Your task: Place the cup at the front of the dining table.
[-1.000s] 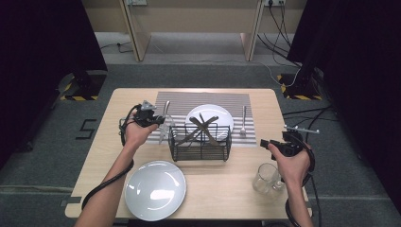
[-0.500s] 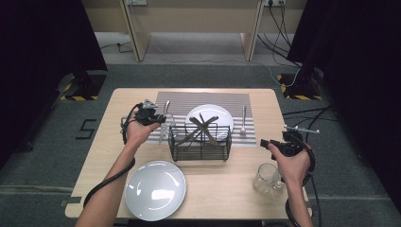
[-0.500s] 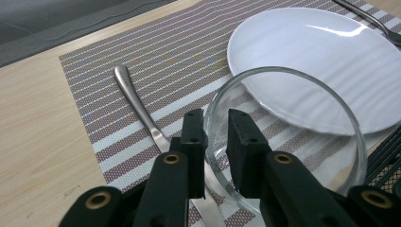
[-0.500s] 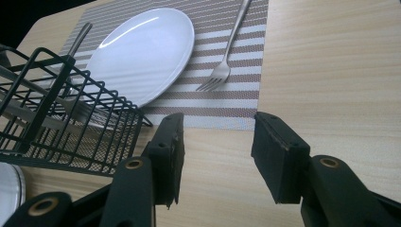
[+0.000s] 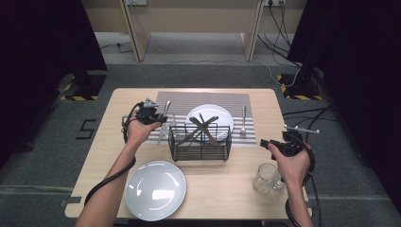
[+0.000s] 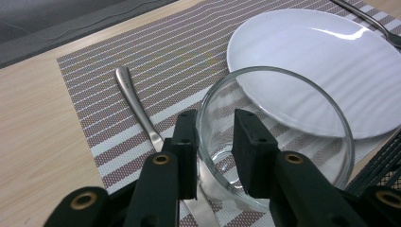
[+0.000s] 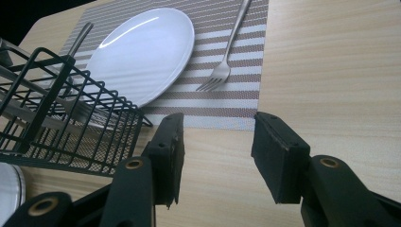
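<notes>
The left gripper (image 6: pixel 215 146) straddles the near wall of a clear drinking glass (image 6: pixel 279 137), one jaw outside and one inside the rim. Its jaws have just been opening, and a sliver of space shows between the pads and the glass wall, so they stand apart around it without clamping. The glass stands upright on the striped placemat (image 6: pixel 175 52), at about nine o'clock from the white plate (image 6: pixel 321 61) and just beside it. A knife (image 6: pixel 137 106) lies on the placemat at the glass's ten o'clock, its blade running under the gripper.

From the high view, the left gripper (image 5: pixel 158 117) sits at ten o'clock from the black wire basket (image 5: pixel 201 142), which holds crossed cutlery.

The right gripper (image 7: pixel 217 151) has its jaws wide apart with nothing between them, hovering over bare tabletop. A fork (image 7: pixel 227 52) lies on the placemat at its twelve o'clock. A second glass (image 5: pixel 265 178) stands near the right hand (image 5: pixel 291 161).
</notes>
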{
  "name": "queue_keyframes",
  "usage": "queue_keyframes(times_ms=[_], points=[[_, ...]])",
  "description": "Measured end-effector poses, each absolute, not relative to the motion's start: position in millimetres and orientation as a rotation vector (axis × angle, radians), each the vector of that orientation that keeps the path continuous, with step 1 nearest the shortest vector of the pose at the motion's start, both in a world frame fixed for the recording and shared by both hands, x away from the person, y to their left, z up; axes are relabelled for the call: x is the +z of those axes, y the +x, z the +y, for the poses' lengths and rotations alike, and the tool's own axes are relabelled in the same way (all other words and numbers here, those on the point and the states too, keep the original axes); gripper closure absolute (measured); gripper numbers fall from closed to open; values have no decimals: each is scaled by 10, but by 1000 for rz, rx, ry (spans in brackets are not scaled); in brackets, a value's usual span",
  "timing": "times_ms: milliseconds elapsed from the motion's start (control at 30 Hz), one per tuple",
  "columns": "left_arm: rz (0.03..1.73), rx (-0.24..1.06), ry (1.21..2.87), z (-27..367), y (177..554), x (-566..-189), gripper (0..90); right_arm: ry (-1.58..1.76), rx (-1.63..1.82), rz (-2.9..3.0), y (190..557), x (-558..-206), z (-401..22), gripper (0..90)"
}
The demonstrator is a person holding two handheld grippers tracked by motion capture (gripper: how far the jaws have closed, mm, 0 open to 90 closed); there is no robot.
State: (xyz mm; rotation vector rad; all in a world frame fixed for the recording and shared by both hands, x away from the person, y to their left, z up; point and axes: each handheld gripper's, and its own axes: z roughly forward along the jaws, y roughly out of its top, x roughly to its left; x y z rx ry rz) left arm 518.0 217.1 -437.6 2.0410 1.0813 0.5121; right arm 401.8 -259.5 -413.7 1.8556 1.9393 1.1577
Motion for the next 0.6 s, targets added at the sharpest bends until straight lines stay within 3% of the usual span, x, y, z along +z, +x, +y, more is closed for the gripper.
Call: queue_keyframes(times_ms=[600], points=[[1080,532,2016,2158,5187,-4297,574,1856,1165,1929,4016,-4136,-2604,539]])
